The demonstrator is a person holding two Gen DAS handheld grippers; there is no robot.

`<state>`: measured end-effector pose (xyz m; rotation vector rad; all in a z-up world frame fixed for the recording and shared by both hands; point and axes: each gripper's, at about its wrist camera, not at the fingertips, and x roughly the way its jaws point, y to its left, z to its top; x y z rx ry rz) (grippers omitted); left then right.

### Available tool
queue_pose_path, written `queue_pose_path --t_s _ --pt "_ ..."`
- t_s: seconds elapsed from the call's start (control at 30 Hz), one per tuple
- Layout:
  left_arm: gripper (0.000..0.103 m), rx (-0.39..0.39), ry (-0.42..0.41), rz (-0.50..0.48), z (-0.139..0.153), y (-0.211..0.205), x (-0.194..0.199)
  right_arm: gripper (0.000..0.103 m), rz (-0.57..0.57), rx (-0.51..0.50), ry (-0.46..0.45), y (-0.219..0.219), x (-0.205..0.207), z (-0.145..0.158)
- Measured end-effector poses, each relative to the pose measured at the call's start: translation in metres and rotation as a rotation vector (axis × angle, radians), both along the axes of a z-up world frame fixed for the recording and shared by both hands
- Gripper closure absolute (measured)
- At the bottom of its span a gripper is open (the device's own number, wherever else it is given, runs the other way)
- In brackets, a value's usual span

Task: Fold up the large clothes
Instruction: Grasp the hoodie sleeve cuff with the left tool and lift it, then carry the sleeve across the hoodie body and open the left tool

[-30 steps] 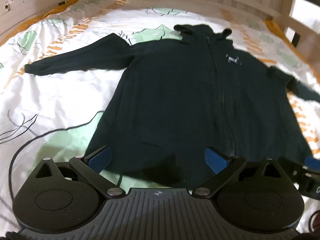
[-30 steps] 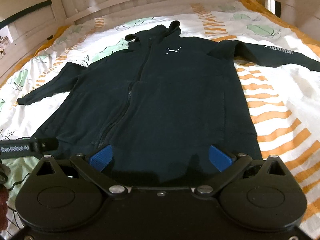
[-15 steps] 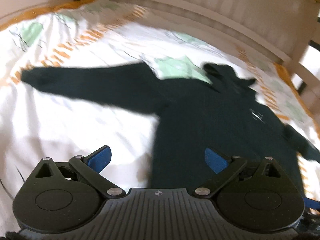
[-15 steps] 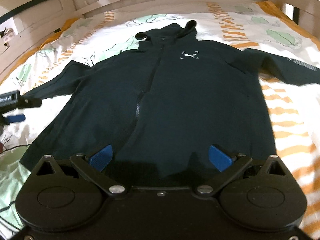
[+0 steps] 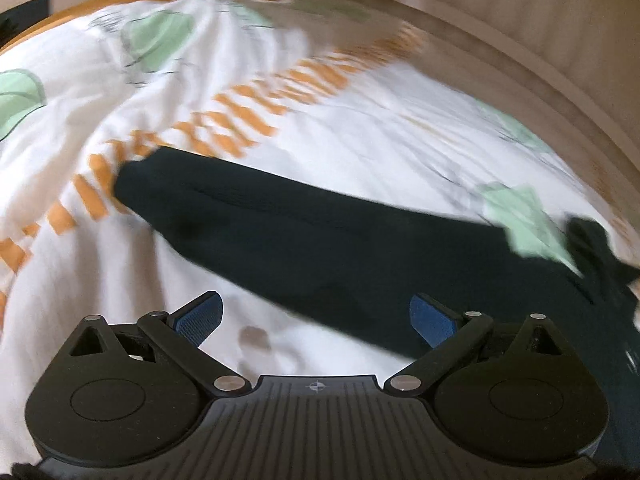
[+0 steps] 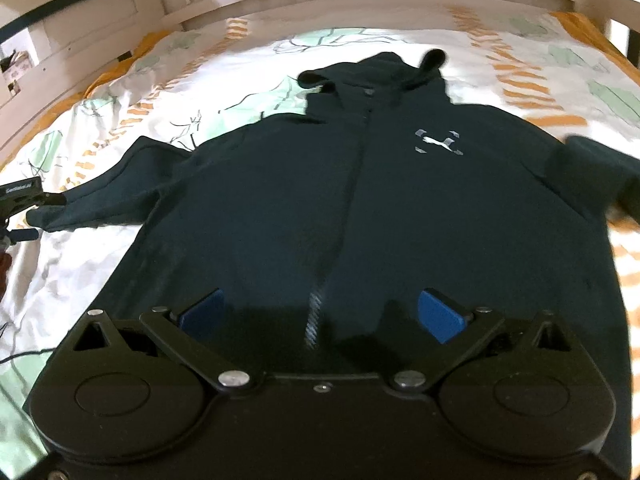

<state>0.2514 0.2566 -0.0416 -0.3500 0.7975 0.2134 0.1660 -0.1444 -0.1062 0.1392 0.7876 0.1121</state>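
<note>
A dark hoodie (image 6: 360, 208) lies flat on a bed (image 6: 168, 92), front side up, and fills the middle of the right wrist view. Only this view shows the whole body of it: the zipper (image 6: 352, 200) running down the middle, the hood (image 6: 372, 70) at the top of the frame, and a small white logo (image 6: 438, 142) on the chest, upper right of the middle. One sleeve reaches out to the left edge and the other to the right edge. The right claw (image 6: 322, 314) sits at the bottom of the frame, just above the lower part of the hoodie. Its two blue pads are wide apart and hold nothing.

The left wrist view shows something else. Here one long sleeve (image 5: 300, 236) slants from the middle left down to the lower right. Its cuff end (image 5: 136, 180) is rounded and rests on the bed sheet (image 5: 360, 128). The cloth looks soft and thick, with a fine knit. The sheet is white and wrinkly, with orange stripes and pale green leaf shapes. A pale wooden rail (image 5: 520, 60) curves along the top right. This picture is blurry. The left claw (image 5: 316, 318) is at the bottom, wide open and empty, with the sleeve just beyond it.

In the right wrist view, part of the left claw (image 6: 22, 208) peeks in at the left edge, close to the sleeve end.
</note>
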Motion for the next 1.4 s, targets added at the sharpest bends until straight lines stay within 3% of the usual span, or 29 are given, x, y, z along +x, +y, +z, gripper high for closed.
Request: queue_pose_path --t_s 0.23,0.4,0.43,0.53,0.57,0.6,0.73,1.07,1.23,1.4 --pt "0.002 -0.058 0.009 0.21 -0.028 0.04 0.031 0.001 0.075 -0.016 0.008 0.028 0.029 -0.008" --pt "0.004 -0.028 -0.033 0.254 -0.032 0.04 0.041 0.001 0.114 -0.033 -0.002 0.045 0.045 -0.01" --pt "0.01 -0.011 -0.043 0.26 -0.033 0.039 0.041 0.001 0.116 -0.035 -0.007 0.048 0.049 -0.01" --pt "0.053 0.044 -0.085 0.23 -0.034 0.037 0.043 0.001 0.13 -0.046 -0.03 0.057 0.061 -0.011" --pt "0.077 0.045 -0.105 0.229 -0.034 0.039 0.042 0.001 0.136 -0.05 -0.037 0.06 0.066 -0.011" --pt "0.089 0.038 -0.126 0.238 -0.031 0.041 0.039 0.001 0.14 -0.052 -0.045 0.063 0.071 -0.011" --pt "0.094 -0.039 -0.235 0.265 -0.016 0.052 0.027 0.001 0.154 -0.066 -0.079 0.08 0.095 -0.011" --pt "0.095 0.023 -0.443 0.176 0.028 0.028 0.021 0.001 0.213 -0.128 -0.125 0.136 0.149 -0.03" --pt "0.095 0.015 -0.505 0.13 0.041 0.017 0.016 0.0 0.193 -0.146 -0.054 0.148 0.165 -0.054" --pt "0.095 0.012 -0.549 0.076 0.056 0.0 0.01 0.0 0.198 -0.167 -0.066 0.15 0.169 -0.058"
